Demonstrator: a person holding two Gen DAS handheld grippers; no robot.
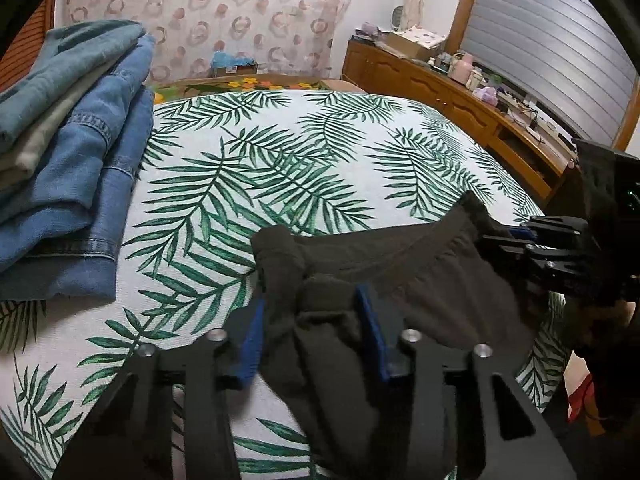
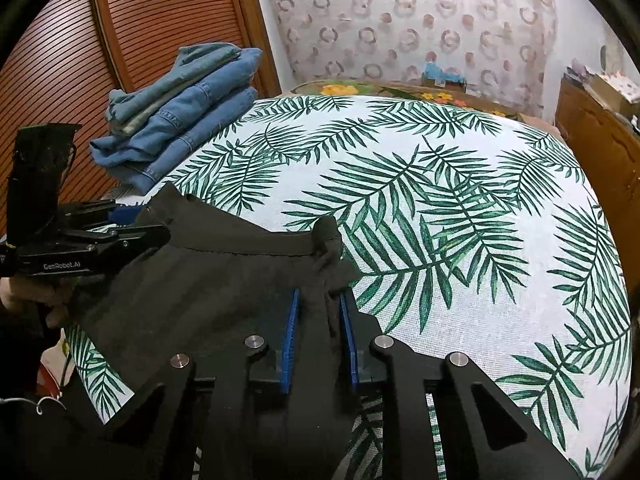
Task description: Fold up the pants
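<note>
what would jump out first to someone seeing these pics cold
First, the dark pants, stretched between the left gripper and the right gripper, each with its jaws shut on bunched fabric at the near edge of the bed. Next, the palm-leaf bedspread filling both views. Then the stack of folded jeans at the bed's far left corner, beside the slatted wooden door.

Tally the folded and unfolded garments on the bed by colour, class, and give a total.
Dark pants, held at the waistband by the left tongs and right tongs: 1
Blue denim garments in the stack: at least 3
Pale grey-green garment in the stack: 1
Total: at least 5
</note>
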